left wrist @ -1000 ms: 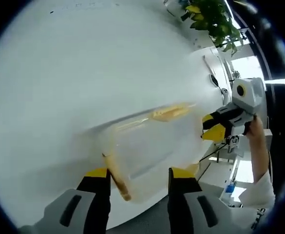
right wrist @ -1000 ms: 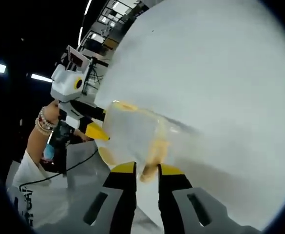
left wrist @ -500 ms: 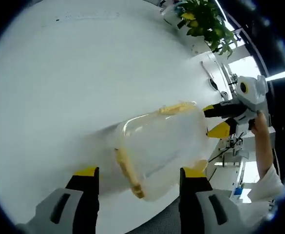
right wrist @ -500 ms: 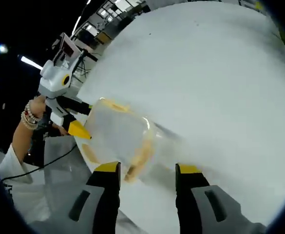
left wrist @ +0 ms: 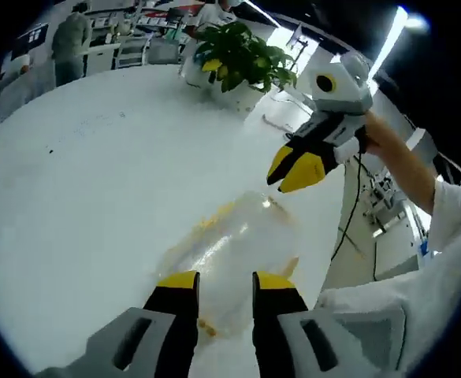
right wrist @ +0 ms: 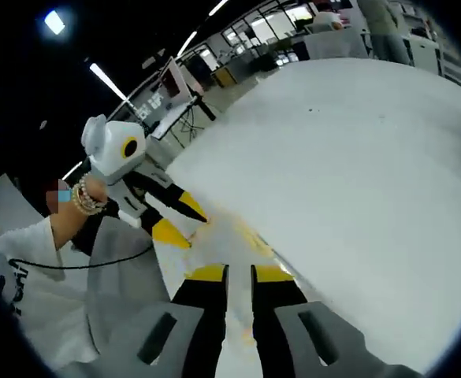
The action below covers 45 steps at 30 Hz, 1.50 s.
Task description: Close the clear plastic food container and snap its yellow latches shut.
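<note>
In the left gripper view the left gripper (left wrist: 216,279) has drawn its jaws in to a narrow gap, where half a second ago they stood wide to either side of the clear container (left wrist: 228,252). Nothing sits between the yellow tips now; they hang just above the box without gripping it. The right gripper (right wrist: 239,272) has closed in the same way in the right gripper view, its jaws almost together and empty, though a second ago they pinched a yellow latch (right wrist: 253,239) at the container's end.

Both cameras have lifted and pulled back, so much more of the white table (left wrist: 96,181) shows. The container lies flat near the table's edge closest to the person, with yellow latch strips faintly visible along its far side and at its near end. It is blurred in both views, so I cannot tell whether each latch is fully seated.

In the left gripper view the right gripper (left wrist: 299,165) hovers above and beyond the box, clear of it, held by a hand (left wrist: 376,135).

With both grippers off the box, the latching looks finished or nearly so. A potted plant (left wrist: 238,63) stands at the table's far edge.
</note>
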### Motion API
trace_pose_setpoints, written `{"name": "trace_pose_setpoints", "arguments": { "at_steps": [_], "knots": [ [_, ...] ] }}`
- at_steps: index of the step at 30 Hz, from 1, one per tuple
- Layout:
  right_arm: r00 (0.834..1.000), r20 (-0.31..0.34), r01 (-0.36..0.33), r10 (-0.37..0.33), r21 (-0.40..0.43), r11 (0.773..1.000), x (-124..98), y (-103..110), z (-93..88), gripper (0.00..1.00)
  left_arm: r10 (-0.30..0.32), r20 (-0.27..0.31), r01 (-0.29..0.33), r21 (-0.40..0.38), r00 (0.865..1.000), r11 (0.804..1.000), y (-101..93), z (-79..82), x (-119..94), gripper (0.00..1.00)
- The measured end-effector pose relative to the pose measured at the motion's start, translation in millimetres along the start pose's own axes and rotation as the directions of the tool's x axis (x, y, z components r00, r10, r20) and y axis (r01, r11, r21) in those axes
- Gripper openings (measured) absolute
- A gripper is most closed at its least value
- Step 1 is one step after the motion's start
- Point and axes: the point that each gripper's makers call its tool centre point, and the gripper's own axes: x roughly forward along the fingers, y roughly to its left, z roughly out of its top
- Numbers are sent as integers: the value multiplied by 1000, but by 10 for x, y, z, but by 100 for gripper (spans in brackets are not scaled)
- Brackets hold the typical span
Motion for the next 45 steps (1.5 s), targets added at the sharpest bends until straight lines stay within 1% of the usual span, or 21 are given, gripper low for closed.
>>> {"name": "trace_pose_setpoints", "arguments": {
  "at_steps": [2, 4, 5, 6, 7, 9, 11, 13, 15, 19, 22, 24, 27, 30, 34, 36, 39, 42, 43, 44, 45],
  "knots": [
    [999, 0, -36, 36, -31, 999, 105, 81, 0, 11, -4, -6, 4, 68, 1000, 998, -81, -16, 79, 14],
    [997, -64, -39, 33, -106, 994, 206, 88, -94, 7, -7, -7, 8, 132, 1000, 991, -137, -20, 154, 10],
    [994, -106, -33, 15, -173, 984, 255, 59, -148, 4, -3, -18, 6, 136, 1000, 991, -158, -42, 199, 10],
    [992, -125, -29, 4, -202, 979, 278, 27, -165, 3, -2, -23, 5, 149, 1000, 989, -167, -53, 220, 10],
    [990, -144, -29, -3, -225, 974, 305, 22, -190, 3, -10, 18, 6, 189, 1000, 982, -179, 28, 230, 10],
    [985, -171, -53, 9, -258, 965, 361, 39, -230, 4, -15, -11, 17, 171, 1000, 985, -173, -10, 227, 11],
    [981, -192, -78, 27, -266, 961, 403, 52, -260, 3, -12, 5, 11, 138, 1000, 990, -149, 21, 228, 14],
    [978, -209, -87, 22, -309, 947, 423, 36, -271, 4, -7, -2, 7, 142, 1000, 990, -148, 1, 226, 16],
    [978, -208, -95, 23, -344, 934, 424, 27, -240, 9, 7, -3, -6, 189, 1000, 982, -144, -11, 219, 17],
    [984, -164, -118, 66, -333, 936, 400, 44, -108, 16, 34, -5, -32, 225, 999, 974, -144, -27, 223, 23],
    [985, -167, -97, 38, -363, 927, 392, -46, -72, 19, 45, -5, -42, 268, 999, 962, -180, -46, 230, 27],
    [985, -168, -96, 36, -364, 926, 393, -77, -56, 23, 49, 7, -49, 267, 999, 962, -184, -32, 226, 27],
    [983, -182, -103, 39, -357, 929, 403, -111, -63, 24, 29, 17, -32, 256, 999, 966, -215, -42, 231, 28],
    [980, -196, -92, 17, -381, 920, 426, -184, -64, 28, 33, 18, -37, 324, 999, 945, -250, -63, 241, 32],
    [971, -237, -120, 24, -400, 909, 460, -201, -127, 34, 46, 12, -47, 307, 999, 951, -259, -84, 226, 38],
    [966, -259, -123, 15, -407, 905, 479, -238, -153, 34, 63, 17, -64, 393, 998, 917, -245, -73, 241, 38],
    [953, -302, -143, 16, -403, 904, 496, -276, -204, 35, 73, 2, -67, 415, 997, 907, -292, -119, 245, 41],
    [936, -351, -181, 36, -390, 903, 518, -252, -269, 35, 87, -4, -75, 464, 996, 883, -304, -143, 248, 43],
    [935, -355, -176, 25, -399, 900, 531, -267, -272, 35, 100, -4, -85, 496, 995, 864, -293, -143, 250, 43],
    [928, -373, -181, 19, -404, 897, 534, -278, -294, 35, 111, -12, -87, 549, 994, 831, -299, -168, 255, 44],
    [929, -368, -179, 30, -380, 908, 538, -267, -274, 35, 116, -14, -87, 580, 993, 810, -309, -178, 269, 45]
  ]
}}
